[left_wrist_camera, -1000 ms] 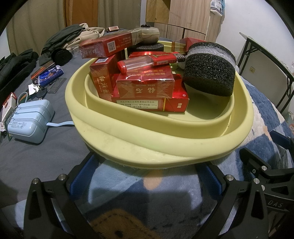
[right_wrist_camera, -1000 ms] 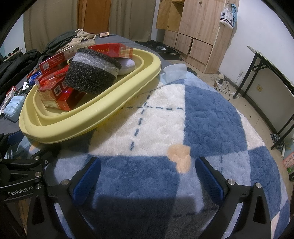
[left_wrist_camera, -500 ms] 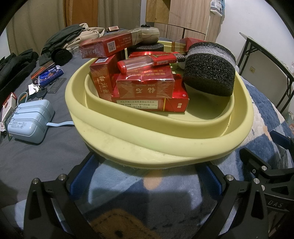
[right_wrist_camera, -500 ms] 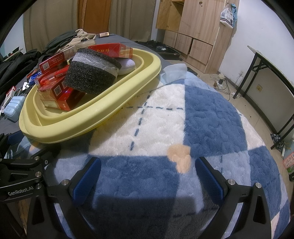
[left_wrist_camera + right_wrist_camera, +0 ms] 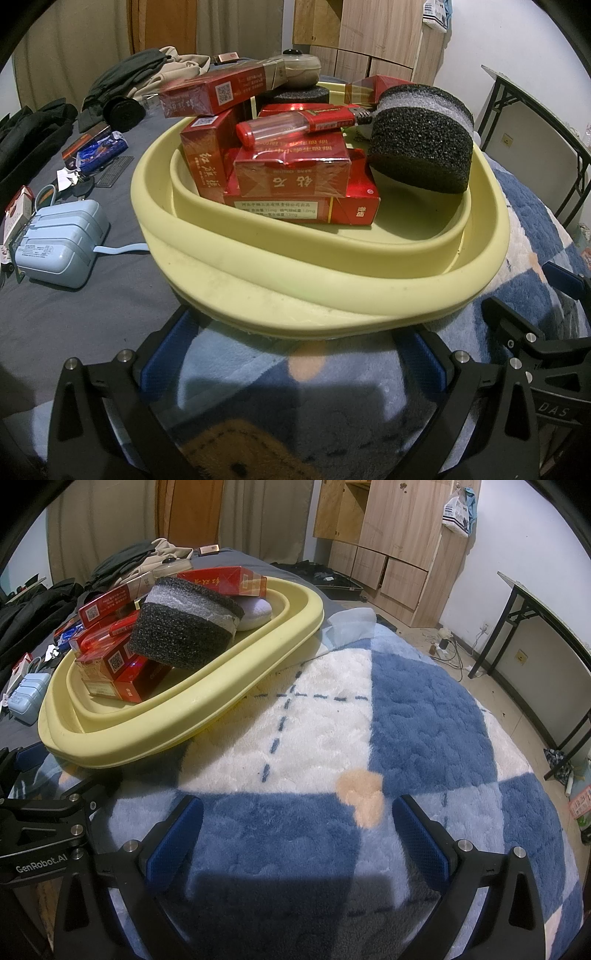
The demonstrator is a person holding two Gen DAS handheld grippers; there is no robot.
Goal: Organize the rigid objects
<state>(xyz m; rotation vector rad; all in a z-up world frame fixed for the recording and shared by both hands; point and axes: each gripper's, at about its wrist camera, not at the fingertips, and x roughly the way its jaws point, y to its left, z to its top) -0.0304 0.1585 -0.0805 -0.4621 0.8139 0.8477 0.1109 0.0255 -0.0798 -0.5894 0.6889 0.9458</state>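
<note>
Basin (image 5: 332,291), pale yellow and shallow, fills the left wrist view straight ahead of the left claw (image 5: 295,363), whose blue-padded fingers (image 5: 166,354) stand wide apart with nothing between them; the basin's near rim sits just beyond the fingertips. Inside the basin, red cigarette packs (image 5: 295,192) are piled toward the far left of the claw's line, with a red lighter (image 5: 295,123) lying across the top pack. A black foam block (image 5: 421,147) leans on the basin's far right rim. Left of the claw, on the grey bed sheet (image 5: 74,321), lies a light blue case (image 5: 59,243) with a cord, well apart from the basin. Part of the other claw's black frame shows at the right edge.

In the right wrist view, the right claw (image 5: 295,843) is also spread wide and holds nothing, its fingers (image 5: 421,838) poised over a blue and white checked blanket (image 5: 424,720). The basin (image 5: 177,731) lies ahead and to the left of this claw, resting on the blanket's edge, with the foam block (image 5: 184,635) and the packs (image 5: 122,664) in it. A wooden wardrobe (image 5: 391,539) stands far ahead, and a dark folding worktop (image 5: 546,605) is off to the right.
</note>
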